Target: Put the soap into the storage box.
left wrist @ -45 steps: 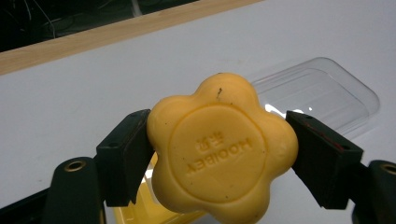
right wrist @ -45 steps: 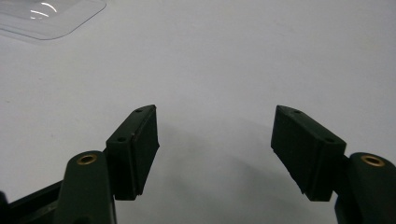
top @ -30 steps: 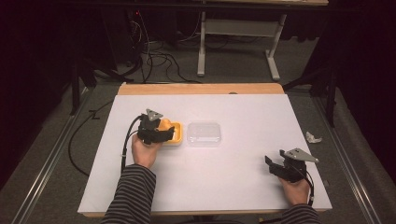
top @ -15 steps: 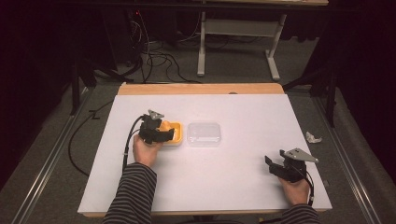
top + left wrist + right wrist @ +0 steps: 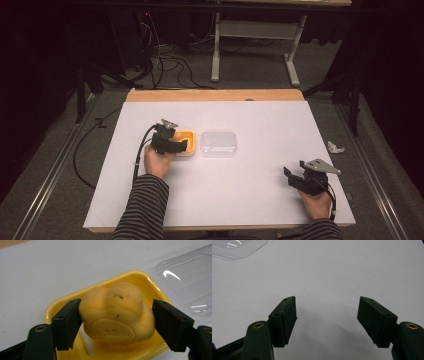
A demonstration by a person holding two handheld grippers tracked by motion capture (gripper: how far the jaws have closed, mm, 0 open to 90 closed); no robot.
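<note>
Toy (image 5: 116,315) has an embossed base stamp, unreadable. Left gripper (image 5: 116,322) jaws flank it over the tray (image 5: 140,281); left jaw touching, right jaw's contact unclear. Right gripper (image 5: 327,322) wide open, empty, at 4 o'clock.

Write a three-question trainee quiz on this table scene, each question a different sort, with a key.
1. True or false: the left gripper has its jaws on either side of the yellow object in the yellow tray.
2. Multiple choice: what lies between the right gripper's jaws? A) a clear lid B) bare white table C) a yellow tray
3. Fill in: in the high view, the clear lid lies flat on the white table just to the ____ of the yellow tray.

Key: 1 true; 2 B; 3 right
</note>
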